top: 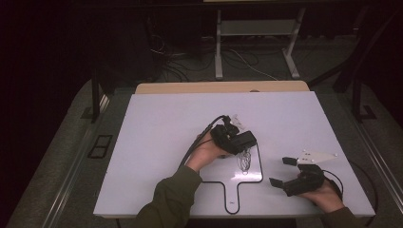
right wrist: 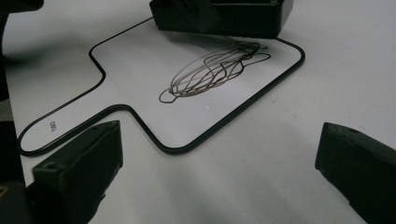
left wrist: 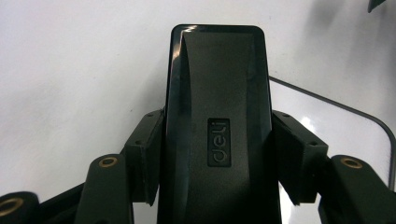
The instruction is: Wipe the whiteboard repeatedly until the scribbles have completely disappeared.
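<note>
A small paddle-shaped whiteboard point(top: 223, 172) with a thin black rim lies on the white table, its handle pointing to the near edge. A dark scribble point(top: 244, 160) marks its right part. My left gripper point(top: 233, 140) is shut on a black eraser point(top: 243, 139), held over the board's upper edge just above the scribble. In the left gripper view the eraser point(left wrist: 219, 116) sits between both pads, with the board's rim point(left wrist: 336, 107) to the right. My right gripper point(top: 281, 171) rests open to the right of the board. Its jaws point(right wrist: 219, 168) stand wide, facing the scribble point(right wrist: 215, 70) and the eraser point(right wrist: 224, 16).
The white tabletop point(top: 157, 123) extends left and back of the board, with a wooden strip point(top: 218, 87) along its far edge. Beyond it stand metal frame legs point(top: 218, 47) and loose cables on the dark floor. A cable trails from each gripper.
</note>
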The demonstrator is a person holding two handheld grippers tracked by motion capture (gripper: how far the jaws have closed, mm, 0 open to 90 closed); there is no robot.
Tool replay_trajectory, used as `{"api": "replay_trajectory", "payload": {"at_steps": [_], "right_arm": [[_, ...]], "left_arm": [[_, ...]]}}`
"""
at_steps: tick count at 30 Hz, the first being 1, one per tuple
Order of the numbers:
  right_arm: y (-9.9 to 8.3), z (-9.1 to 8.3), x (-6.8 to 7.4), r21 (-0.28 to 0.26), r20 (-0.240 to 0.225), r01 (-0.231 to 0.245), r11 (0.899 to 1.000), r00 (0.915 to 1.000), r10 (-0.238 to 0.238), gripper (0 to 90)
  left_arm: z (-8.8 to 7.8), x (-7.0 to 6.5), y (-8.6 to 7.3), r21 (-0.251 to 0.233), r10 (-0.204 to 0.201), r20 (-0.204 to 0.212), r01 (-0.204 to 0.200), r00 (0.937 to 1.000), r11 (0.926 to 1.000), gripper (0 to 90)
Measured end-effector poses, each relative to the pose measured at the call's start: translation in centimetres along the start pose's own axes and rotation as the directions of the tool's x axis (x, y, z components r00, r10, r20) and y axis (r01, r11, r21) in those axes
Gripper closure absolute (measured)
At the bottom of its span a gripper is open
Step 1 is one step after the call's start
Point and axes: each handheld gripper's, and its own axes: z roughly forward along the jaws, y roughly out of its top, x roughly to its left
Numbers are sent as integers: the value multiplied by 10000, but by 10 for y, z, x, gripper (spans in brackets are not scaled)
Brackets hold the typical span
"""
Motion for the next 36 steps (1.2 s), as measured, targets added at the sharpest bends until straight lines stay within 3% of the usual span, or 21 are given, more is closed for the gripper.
{"api": "replay_trajectory", "payload": {"at_steps": [1,3,5,6,9,10,13,16,18,19,21,22,23,30,36], "right_arm": [[0,0,0,-4,-2,-2,10000,10000,2,0],[0,0,0,-2,-3,12,10000,10000,-12,0],[0,0,0,16,1,13,10000,10000,-13,0],[0,0,0,17,-9,19,10000,10000,-19,0],[0,0,0,28,-22,23,10000,10000,-23,0],[0,0,0,31,-20,17,10000,10000,-17,0],[0,1,0,19,-28,16,10000,10000,-16,0],[0,1,-1,21,-26,33,10000,10000,-33,0],[-1,1,-1,21,-22,31,10000,10000,-31,0],[-1,1,-1,24,-21,31,10000,10000,-31,0],[0,1,-1,25,-27,31,10000,10000,-30,0],[0,1,-1,23,-26,28,10000,10000,-27,0],[0,1,-1,28,-26,29,10000,10000,-29,0],[0,1,-1,30,-16,10,10000,10000,-10,0],[0,0,-1,19,-8,20,10000,10000,-20,0]], "left_arm": [[1,1,1,105,239,-27,-239,9997,9997,397],[6,0,1,110,86,23,-86,10000,9999,397],[9,3,1,234,286,55,-287,9996,9993,397],[11,3,1,217,98,98,-100,9999,9997,397],[15,3,2,161,85,119,-87,9999,9998,397],[18,1,1,-13,-173,123,174,9998,9998,397],[19,3,2,327,224,117,-228,9997,9992,397],[21,3,2,401,273,154,-279,9995,9988,397],[22,3,2,382,238,127,-243,9996,9990,397],[25,1,1,114,-131,106,130,9999,9999,397],[26,1,1,213,-9,102,7,9999,9998,397],[24,3,2,444,285,145,-291,9995,9986,397],[26,0,2,271,73,117,-76,9999,9996,397],[28,-7,6,428,636,188,-643,9978,9970,397],[25,-2,4,596,600,-170,-589,9981,9965,397]]}}
